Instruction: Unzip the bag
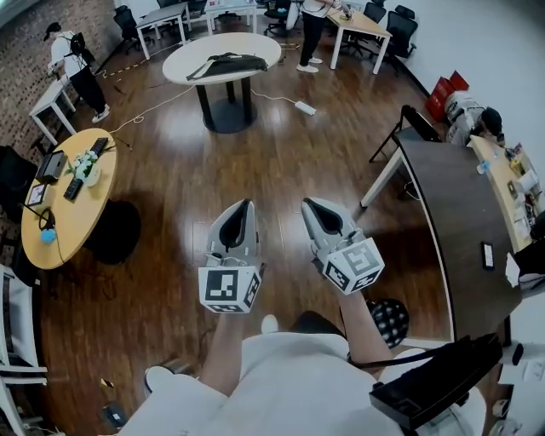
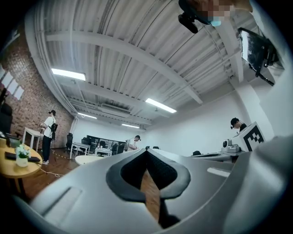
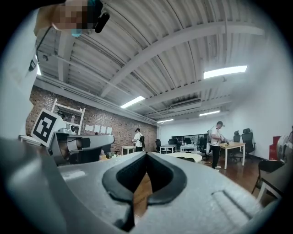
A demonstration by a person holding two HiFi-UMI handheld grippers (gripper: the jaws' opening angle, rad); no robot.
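Left claw (image 1: 244, 205) is sitting with its jaws pressed together, tips meeting and nothing pinched, just a sliver of wooden floor (image 1: 281, 162) showing through the hollow between the pads; right claw (image 1: 308, 204) is doing the exact same thing, jaws squeezed tight on nothing; both are hanging side by side in mid-air over the floor, close to the person's body, pointing out into the room with their marker cubes facing the head camera; the bag (image 1: 227, 64), that dark flat thing, is lying on the white round worktop (image 1: 260, 44) way across the room, well apart from both claws, so neither one is touching it; can't tell from this far whether its zip is open or closed; off to the left a round yellow worktop (image 1: 68, 223) is carrying a little bunch of white flowers (image 1: 83, 163) and some dark gadgets; on the right a long dark worktop (image 1: 456, 221) is running along the wall with a phone-like thing (image 1: 487, 255) lying on it; a person in a white top (image 1: 66, 53) is standing by the brick wall at the far left, and another person (image 1: 312, 30) is standing just past the white worktop, beside a wooden-topped worktop (image 1: 362, 24); a white power strip (image 1: 305, 108) is lying on the floor near the white worktop's base.
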